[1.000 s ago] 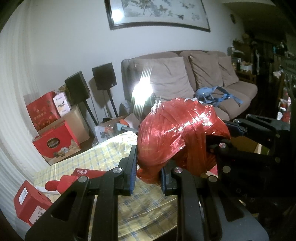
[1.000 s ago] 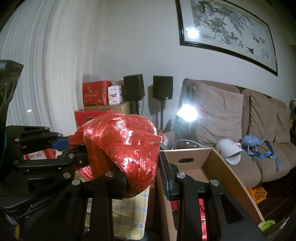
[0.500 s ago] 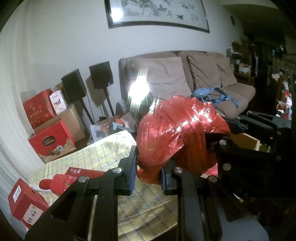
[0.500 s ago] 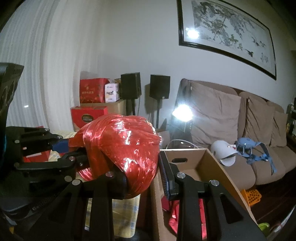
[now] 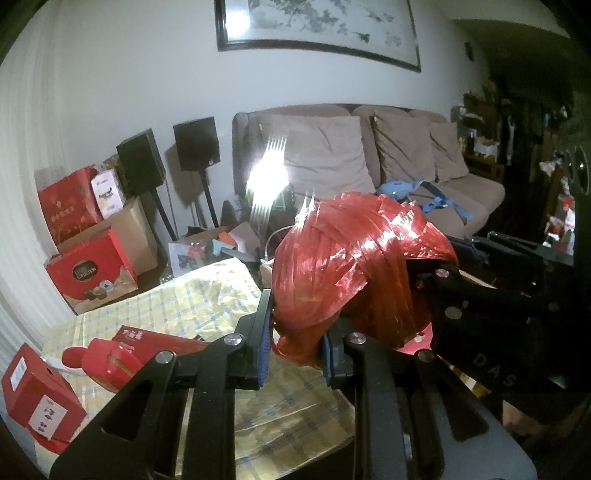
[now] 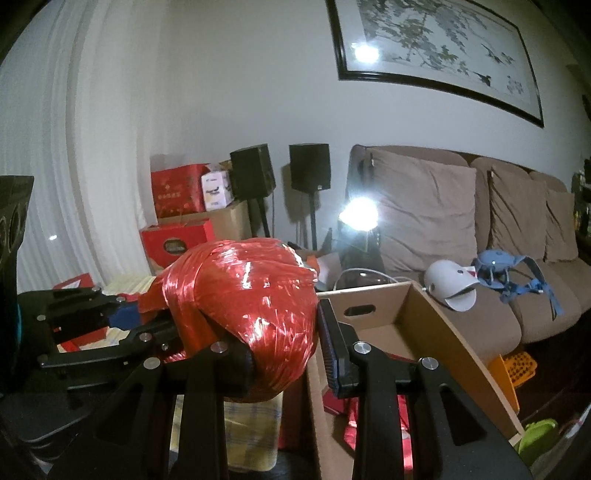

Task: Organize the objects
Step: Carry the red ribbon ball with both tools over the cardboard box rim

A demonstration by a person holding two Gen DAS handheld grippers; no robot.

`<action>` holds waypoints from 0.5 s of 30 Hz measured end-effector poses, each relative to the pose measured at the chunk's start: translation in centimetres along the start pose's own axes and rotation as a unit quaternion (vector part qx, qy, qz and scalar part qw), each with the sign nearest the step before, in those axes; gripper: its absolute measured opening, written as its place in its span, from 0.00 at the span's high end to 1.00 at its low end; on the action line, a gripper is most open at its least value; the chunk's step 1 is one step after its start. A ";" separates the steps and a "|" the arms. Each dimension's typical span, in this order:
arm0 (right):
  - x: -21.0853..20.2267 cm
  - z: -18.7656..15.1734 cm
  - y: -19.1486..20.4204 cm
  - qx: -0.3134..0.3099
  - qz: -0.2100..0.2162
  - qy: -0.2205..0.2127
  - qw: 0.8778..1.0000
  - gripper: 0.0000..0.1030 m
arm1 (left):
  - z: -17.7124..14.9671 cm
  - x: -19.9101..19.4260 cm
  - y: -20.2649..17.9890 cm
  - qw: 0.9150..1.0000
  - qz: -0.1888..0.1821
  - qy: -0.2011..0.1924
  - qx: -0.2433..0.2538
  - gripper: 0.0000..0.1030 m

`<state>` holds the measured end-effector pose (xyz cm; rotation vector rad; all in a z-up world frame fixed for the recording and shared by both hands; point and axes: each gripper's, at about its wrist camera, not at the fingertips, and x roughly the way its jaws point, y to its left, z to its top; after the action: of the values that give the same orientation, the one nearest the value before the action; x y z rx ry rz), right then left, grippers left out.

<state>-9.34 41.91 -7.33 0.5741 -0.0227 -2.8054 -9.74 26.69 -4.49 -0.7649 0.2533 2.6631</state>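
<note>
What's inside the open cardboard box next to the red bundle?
In the cardboard box, the right wrist view shows red shiny items low down near the front. The right tool, the red bundle and the near wall cover the rest of the floor.

two hand-held grippers (image 5: pixel 295 347) (image 6: pixel 284 354), one red ribbon ball (image 5: pixel 354 266), two black speakers (image 5: pixel 140 158) (image 5: pixel 195 142), three sofa cushions (image 5: pixel 325 147), one open cardboard box (image 6: pixel 424 325), one framed painting (image 5: pixel 317 29).
</note>
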 end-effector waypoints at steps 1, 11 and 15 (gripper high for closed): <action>0.0 0.0 -0.2 0.003 -0.002 0.000 1.000 0.72 | 0.0 0.0 -0.2 1.000 0.000 0.002 0.001 0.80; -0.7 0.3 -2.0 0.022 -0.009 -0.008 1.000 0.72 | 1.0 0.0 -2.3 1.000 0.002 -0.012 0.018 0.80; -0.9 0.5 -2.7 0.028 -0.012 -0.009 0.999 0.73 | 1.4 0.1 -3.0 1.000 -0.002 -0.013 0.022 0.80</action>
<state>-9.44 44.79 -6.73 0.5653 -0.0994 -2.8412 -9.36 29.84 -3.59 -0.7152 0.3031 2.6535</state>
